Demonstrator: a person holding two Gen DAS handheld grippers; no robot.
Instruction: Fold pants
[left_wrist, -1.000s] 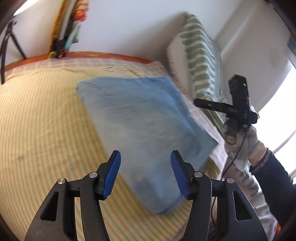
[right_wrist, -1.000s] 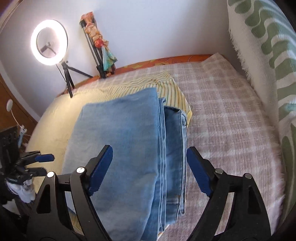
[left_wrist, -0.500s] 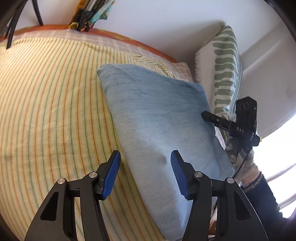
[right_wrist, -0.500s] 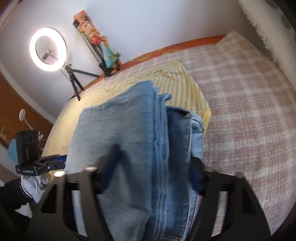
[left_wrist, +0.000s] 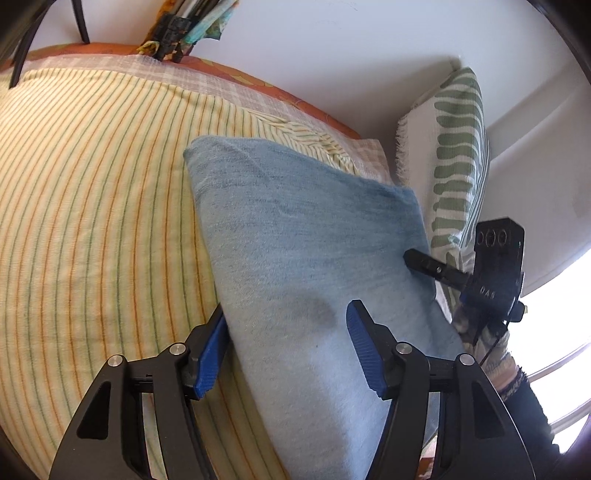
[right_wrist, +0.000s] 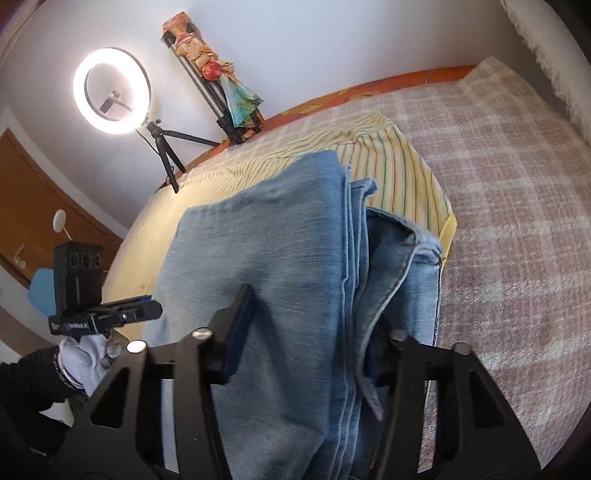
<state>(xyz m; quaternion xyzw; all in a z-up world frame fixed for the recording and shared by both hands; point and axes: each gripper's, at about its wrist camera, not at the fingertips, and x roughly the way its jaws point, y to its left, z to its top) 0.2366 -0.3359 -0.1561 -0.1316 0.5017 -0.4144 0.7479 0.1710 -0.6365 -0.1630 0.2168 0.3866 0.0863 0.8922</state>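
A: Start at the left tongs (left_wrist: 286, 350). Where are they?

B: Spread wide, straddling the near edge of the folded light-blue denim pants (left_wrist: 314, 266). One blue pad (left_wrist: 210, 354) sits tucked under the fabric's edge, the other rests above the cloth. Nothing is pinched yet.

A: And the right tongs (right_wrist: 314, 332)?

B: Also apart, set around the layered side of the same pants (right_wrist: 280, 280). The far finger is hidden behind the stacked hems, so I judge them unclenched but not gripping.

A: What could go wrong?

B: The stack is thick. If either pair closes on only the top layers, the lower ones would likely slide out and the fold open. The layer edges ahead of the right tongs are already uneven, so a crooked lift could skew them further.

A: What lies under the pants?

B: A yellow sheet with thin orange and green stripes (left_wrist: 92, 192), spread over a pink-and-white checked bedspread (right_wrist: 517, 206). Soft bedding may sag under a pressing finger and spoil the bite.

A: Farther out?

B: Beyond the right tongs, a glowing ring light on a small tripod (right_wrist: 112, 96) and a wrapped stand (right_wrist: 218, 77) against the white wall. Past the left tongs, a white cushion with green markings (left_wrist: 450, 155).
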